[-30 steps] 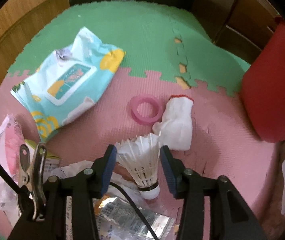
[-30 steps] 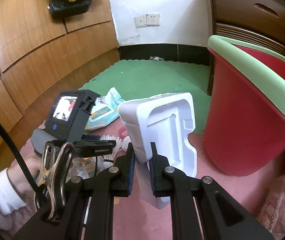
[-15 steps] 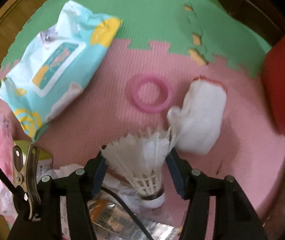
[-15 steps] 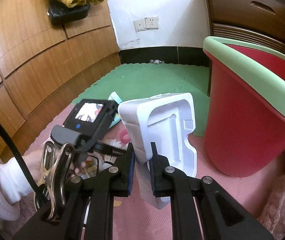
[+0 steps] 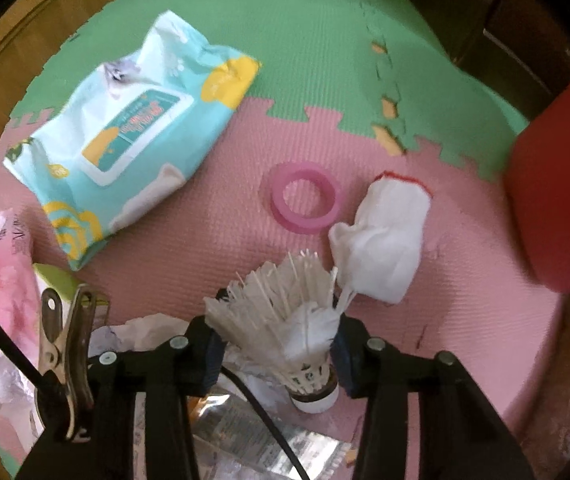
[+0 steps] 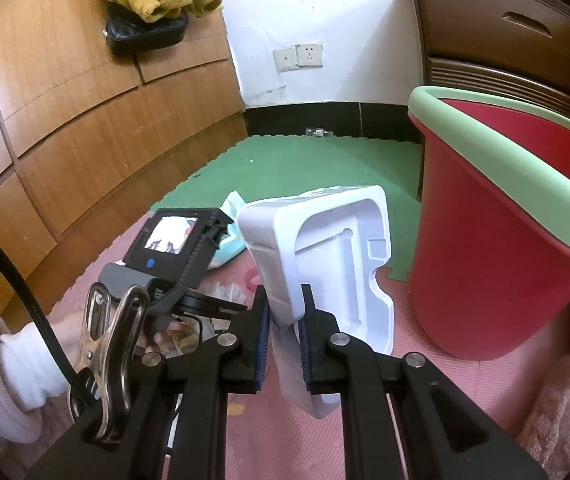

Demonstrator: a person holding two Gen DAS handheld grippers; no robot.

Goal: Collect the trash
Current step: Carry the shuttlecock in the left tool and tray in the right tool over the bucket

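Left gripper (image 5: pixel 277 354): your jaws are closing around the shuttlecock (image 5: pixel 285 320) at lower centre — feathers crushed against both pads.
Right gripper (image 6: pixel 285 326): you hold it clamped on the white moulded plastic tray (image 6: pixel 325 256), mid-frame.
Red bucket (image 6: pixel 501 240): right of frame, green rim, standing on the mat.
Nearby trash: wet-wipes pack (image 5: pixel 125 140) upper left; pink ring (image 5: pixel 305 196) and white wad (image 5: pixel 381 236) centre.

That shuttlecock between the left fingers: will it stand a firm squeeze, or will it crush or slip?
The shuttlecock probably crushes easily: its feathers already look splayed and bent as the left gripper closes on them. It looks very light, so little force should lift it. The skirt tapers toward the cork, so it may slide; gripping nearer the base seems safer.
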